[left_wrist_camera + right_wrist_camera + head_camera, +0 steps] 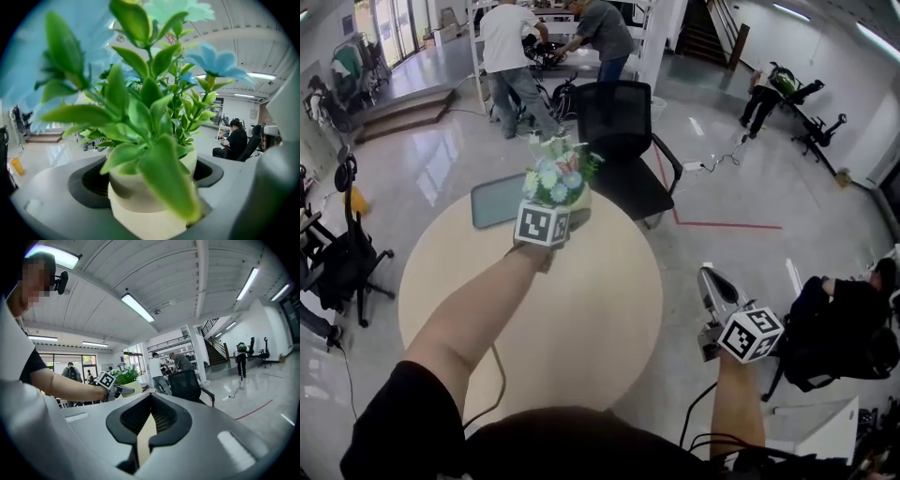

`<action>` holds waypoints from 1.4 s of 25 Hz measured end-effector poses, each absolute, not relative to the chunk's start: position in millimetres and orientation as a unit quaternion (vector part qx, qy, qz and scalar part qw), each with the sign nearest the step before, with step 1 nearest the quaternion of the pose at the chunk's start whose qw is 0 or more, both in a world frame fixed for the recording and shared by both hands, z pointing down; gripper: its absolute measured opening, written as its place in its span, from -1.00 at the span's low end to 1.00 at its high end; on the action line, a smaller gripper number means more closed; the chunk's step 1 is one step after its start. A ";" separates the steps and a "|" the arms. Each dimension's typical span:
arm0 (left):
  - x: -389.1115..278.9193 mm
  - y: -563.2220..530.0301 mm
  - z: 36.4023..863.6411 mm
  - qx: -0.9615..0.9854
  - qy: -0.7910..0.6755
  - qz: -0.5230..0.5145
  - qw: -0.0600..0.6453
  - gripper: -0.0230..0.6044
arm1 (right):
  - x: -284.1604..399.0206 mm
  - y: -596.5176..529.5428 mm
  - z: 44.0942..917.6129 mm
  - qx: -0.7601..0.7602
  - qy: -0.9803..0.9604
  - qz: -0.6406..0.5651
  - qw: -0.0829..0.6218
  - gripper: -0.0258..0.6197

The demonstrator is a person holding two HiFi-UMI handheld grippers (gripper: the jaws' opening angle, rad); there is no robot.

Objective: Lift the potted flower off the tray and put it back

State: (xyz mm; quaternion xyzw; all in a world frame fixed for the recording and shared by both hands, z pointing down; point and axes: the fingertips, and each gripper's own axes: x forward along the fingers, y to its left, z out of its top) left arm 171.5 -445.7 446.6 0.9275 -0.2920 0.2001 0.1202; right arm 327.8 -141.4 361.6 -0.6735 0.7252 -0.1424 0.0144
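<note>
The potted flower (555, 175), a cream pot with green leaves and pale blue blooms, is in the air over the far edge of the round table (581, 309). My left gripper (570, 208) is shut on the pot (150, 201), which fills the left gripper view. The grey tray (492, 202) lies on the table just left of the pot, with nothing on it. My right gripper (710, 281) hangs off the table's right side, jaws together and holding nothing. The right gripper view shows the left gripper (127, 389) and the flower (124, 375) in the distance.
A black office chair (623, 131) stands right behind the table, another black chair (347, 248) at the left. A seated person (848, 323) is close on the right. Several people stand farther off on the shiny floor. A cable (499, 375) trails over the table's near edge.
</note>
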 end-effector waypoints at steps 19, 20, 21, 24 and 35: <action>340.0 -383.0 569.3 0.932 -0.202 0.267 0.138 0.70 | 448.1 -64.5 406.1 -0.738 0.651 -0.173 0.024 -0.88; 345.4 -382.8 578.1 0.931 -0.200 0.272 0.137 0.70 | 453.3 -60.9 410.8 -0.741 0.647 -0.177 0.023 -0.88; 350.9 -383.0 587.0 0.930 -0.198 0.277 0.137 0.70 | 458.6 -57.8 415.4 -0.743 0.644 -0.182 0.022 -0.88; 366.1 -385.6 612.5 0.927 -0.197 0.290 0.136 0.70 | 474.6 -49.9 428.0 -0.750 0.633 -0.193 0.017 -0.88; 405.8 -388.0 691.5 0.915 -0.199 0.325 0.136 0.70 | 520.1 -26.3 470.9 -0.766 0.603 -0.223 0.011 -0.88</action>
